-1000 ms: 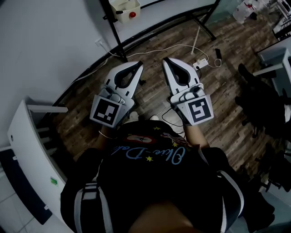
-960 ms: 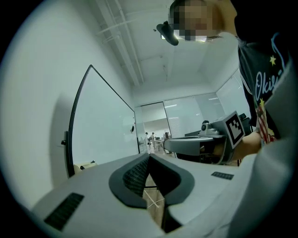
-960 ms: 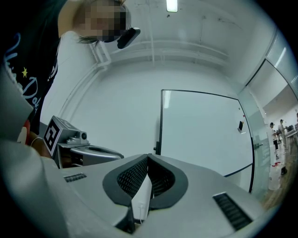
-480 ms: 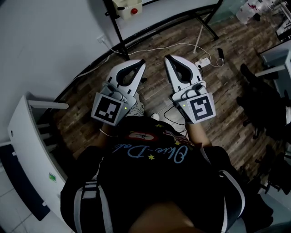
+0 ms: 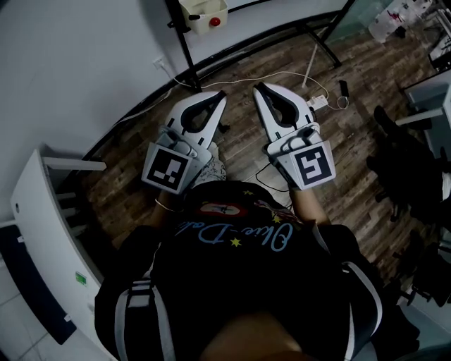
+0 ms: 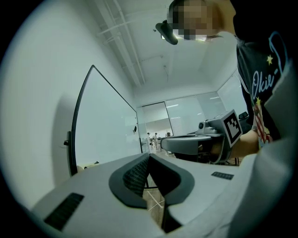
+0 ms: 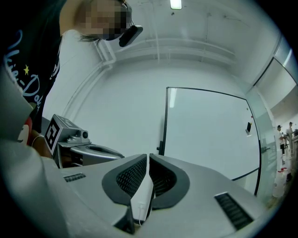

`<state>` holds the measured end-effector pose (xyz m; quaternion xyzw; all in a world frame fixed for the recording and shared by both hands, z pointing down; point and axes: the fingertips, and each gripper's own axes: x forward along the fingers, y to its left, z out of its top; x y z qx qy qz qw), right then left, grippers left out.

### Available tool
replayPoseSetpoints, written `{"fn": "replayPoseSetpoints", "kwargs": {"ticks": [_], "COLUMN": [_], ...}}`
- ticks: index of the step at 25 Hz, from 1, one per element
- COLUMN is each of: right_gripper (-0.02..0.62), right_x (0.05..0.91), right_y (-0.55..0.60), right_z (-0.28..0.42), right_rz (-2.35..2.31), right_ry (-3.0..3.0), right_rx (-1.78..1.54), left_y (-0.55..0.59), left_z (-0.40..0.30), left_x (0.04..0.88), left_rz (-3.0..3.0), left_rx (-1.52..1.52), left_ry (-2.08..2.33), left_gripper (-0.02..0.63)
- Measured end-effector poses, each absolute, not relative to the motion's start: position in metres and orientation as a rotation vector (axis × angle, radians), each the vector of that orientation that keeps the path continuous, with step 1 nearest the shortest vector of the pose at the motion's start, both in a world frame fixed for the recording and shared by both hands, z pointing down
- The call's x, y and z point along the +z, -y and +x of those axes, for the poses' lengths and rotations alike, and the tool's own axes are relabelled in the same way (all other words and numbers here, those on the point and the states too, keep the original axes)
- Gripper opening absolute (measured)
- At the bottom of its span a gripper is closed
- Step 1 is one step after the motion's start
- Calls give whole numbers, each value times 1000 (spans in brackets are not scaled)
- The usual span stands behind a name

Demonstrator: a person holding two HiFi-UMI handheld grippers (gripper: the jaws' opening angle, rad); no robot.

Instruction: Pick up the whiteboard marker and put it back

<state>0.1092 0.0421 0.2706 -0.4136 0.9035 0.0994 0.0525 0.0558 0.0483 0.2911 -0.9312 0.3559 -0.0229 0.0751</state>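
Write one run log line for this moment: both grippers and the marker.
left gripper: shut, empty | right gripper: jaws just opening slightly, nothing between | marker: not in view | whiteboard: ahead of right gripper

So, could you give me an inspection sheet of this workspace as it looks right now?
Surface: brown wood-plank floor.
Job's things: whiteboard marker, nothing seen; black-framed whiteboard stands ahead.
Clutter: cream box with red knob beside the black stand.
Tools: left tool shut, empty; right tool open a slit, jaws just opening, nothing between.
Cables: white cable across the floor to a white plug block.
Surroundings: plain white wall.
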Motion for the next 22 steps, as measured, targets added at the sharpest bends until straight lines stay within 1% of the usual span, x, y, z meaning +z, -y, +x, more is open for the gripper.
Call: {"fn": "replayPoseSetpoints", "kwargs": {"ticks": [22], "right_gripper": [43], "right_x": [282], "right_y": [20], "right_z": [65], "right_rz": [-1195], "right_ry": [-2811], "right_rx": [256], "left_y": [14], "left_z": [15], "left_x": [301], "left_rz": [-2805], "left_rx": [-49], "left_ry": [-1154], "left_gripper": [15]}}
